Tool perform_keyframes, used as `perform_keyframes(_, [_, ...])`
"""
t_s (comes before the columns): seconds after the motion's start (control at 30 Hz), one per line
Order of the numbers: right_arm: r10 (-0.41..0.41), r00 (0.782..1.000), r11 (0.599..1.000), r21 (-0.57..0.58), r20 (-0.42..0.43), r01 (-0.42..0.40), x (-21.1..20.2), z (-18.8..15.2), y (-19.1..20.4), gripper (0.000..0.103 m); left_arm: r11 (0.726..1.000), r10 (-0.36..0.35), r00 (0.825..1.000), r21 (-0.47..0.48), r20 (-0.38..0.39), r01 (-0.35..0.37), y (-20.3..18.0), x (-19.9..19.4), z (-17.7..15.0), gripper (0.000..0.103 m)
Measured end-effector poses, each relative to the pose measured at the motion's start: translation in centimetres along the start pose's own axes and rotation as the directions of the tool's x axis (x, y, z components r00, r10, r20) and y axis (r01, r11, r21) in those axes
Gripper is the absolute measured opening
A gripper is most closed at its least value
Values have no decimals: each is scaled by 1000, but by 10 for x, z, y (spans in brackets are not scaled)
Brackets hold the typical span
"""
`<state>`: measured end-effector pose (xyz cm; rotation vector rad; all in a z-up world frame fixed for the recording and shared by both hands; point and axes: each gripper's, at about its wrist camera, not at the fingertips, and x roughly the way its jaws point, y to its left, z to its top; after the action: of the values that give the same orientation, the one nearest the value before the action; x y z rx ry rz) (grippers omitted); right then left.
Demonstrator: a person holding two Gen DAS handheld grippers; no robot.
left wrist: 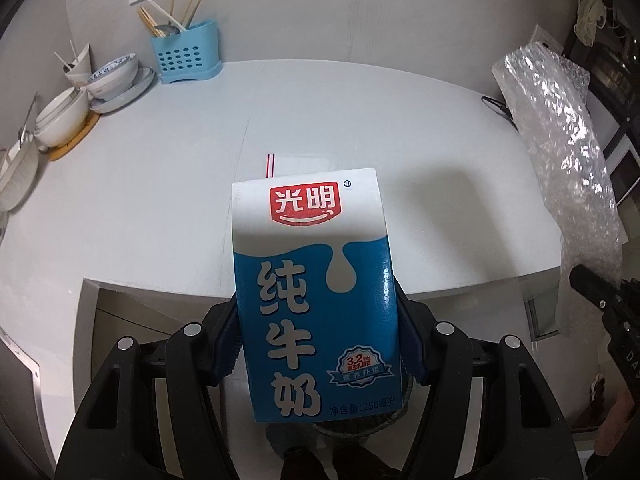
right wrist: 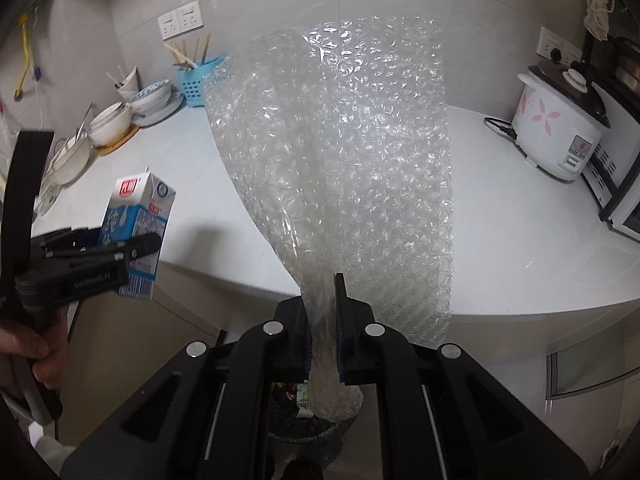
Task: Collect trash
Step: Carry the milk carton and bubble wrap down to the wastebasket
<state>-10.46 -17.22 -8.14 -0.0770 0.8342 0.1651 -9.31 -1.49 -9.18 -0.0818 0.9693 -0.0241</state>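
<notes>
My left gripper (left wrist: pixel 316 344) is shut on a blue and white milk carton (left wrist: pixel 316 280), held upright in front of the white counter's edge; a striped straw (left wrist: pixel 270 166) sticks out behind its top. The carton (right wrist: pixel 138 220) and that gripper (right wrist: pixel 100 260) also show at the left of the right wrist view, with a hand below. My right gripper (right wrist: pixel 324 340) is shut on the lower end of a clear bubble wrap sheet (right wrist: pixel 340 160), which stands up and hides the counter behind it. A dark bin (right wrist: pixel 308 424) with trash lies below both grippers.
On the white counter (left wrist: pixel 160 200) stand stacked bowls and plates (left wrist: pixel 108 84) at the far left, a blue chopstick holder (left wrist: pixel 186 56) by the wall, and a rice cooker (right wrist: pixel 560 124) at the right. A cabinet front (right wrist: pixel 160 340) sits under the counter edge.
</notes>
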Motion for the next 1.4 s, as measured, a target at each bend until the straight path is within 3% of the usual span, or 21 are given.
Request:
perform_keyframes(0.47, [70,990,981,-170,-125,-91,13,-67,24,8,1000,18,1000,9,-2,-18,12,11,-47,63])
perform_keyframes(0.87, [96,955,969,-195,-280,-154,49,-128,42,8,999,16,997,44,-74,-12,26,45,-113,63])
perform_keyframes(1.0, [93,936,967,-192,-341,-166,76,-144,46,8,999,7,994,53,-111,-1,24,64,-134,63])
perform_keyframes(1.23, [19,893,969,-211,-450,-127,125,-169,53,8,997,20,984,74,-179,-7,24,91,-164,63])
perform_keyframes(1.4, [-83,828,965,-252,-555,-72,168,-186,56,8,998,24,978,68,-209,-10,28,99,-172,63])
